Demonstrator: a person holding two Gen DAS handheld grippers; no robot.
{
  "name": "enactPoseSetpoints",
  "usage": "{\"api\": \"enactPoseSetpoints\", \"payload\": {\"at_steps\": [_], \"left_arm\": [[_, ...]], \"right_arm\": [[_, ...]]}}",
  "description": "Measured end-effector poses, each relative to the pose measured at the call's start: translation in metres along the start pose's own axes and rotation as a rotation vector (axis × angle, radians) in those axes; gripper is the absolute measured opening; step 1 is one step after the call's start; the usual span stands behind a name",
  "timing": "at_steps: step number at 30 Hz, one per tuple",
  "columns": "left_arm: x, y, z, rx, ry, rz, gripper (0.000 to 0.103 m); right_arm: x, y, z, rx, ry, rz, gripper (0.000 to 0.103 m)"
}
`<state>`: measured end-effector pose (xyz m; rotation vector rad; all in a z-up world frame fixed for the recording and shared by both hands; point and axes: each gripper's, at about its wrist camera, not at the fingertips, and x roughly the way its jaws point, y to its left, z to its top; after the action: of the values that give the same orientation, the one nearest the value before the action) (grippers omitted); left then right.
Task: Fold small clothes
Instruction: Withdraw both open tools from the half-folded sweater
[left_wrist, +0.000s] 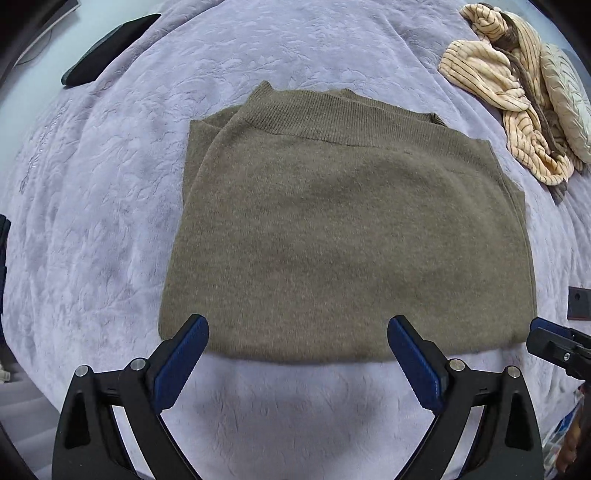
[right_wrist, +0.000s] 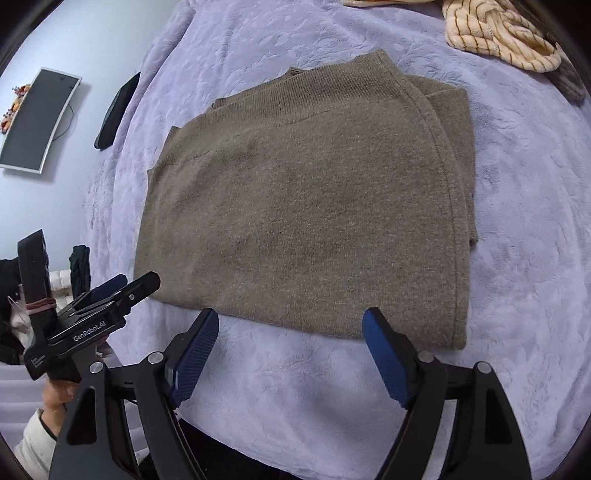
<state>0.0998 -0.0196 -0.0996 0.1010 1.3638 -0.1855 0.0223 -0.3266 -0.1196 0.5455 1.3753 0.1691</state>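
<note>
Sweater (left_wrist: 343, 229), olive-brown and folded into a rectangle, lies flat on our lavender bed (left_wrist: 92, 184). We hold the left hand-held gripper (left_wrist: 297, 334) and right hand-held gripper (right_wrist: 290, 325) spread wide at its near edge, gripping nothing.

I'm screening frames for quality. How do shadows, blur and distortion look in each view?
Left wrist view: soft shadow under the left gripper, sweater slightly soft, bed cover bulging. Right wrist view: sweater knit sharper, wall screen bent, right gripper casting faint shadow.

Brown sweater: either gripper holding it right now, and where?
Neither. The left gripper and right gripper are both open at the near edge of the brown sweater; nothing is between the fingers.
</note>
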Motion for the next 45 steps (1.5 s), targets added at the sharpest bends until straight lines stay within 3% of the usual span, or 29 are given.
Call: {"api": "enactPoseSetpoints", "payload": {"at_steps": [11,12,13,26,32,45], "left_arm": [[-0.011,0.004,-0.029,0.008,0.023,-0.049,0.098],[-0.011,0.005,-0.030,0.006,0.028,-0.053,0.098],[-0.011,0.007,-0.032,0.006,0.033,-0.057,0.098],[-0.001,0.042,-0.041,0.082,0.084,-0.145,0.098],[0.004,0.069,-0.044,0.059,0.102,-0.194,0.098],[0.022,0.109,-0.045,-0.037,0.110,-0.271,0.098]], "right_arm": [[-0.004,0.027,-0.024,-0.068,-0.011,-0.097,0.086],[-0.002,0.029,-0.026,-0.066,-0.007,-0.100,0.091],[0.000,0.032,-0.028,-0.063,-0.004,-0.103,0.103],[0.021,0.067,-0.058,0.081,0.024,-0.154,0.103],[0.041,0.080,-0.072,0.132,0.059,-0.151,0.103],[0.063,0.108,-0.066,0.115,0.107,-0.159,0.103]]}}
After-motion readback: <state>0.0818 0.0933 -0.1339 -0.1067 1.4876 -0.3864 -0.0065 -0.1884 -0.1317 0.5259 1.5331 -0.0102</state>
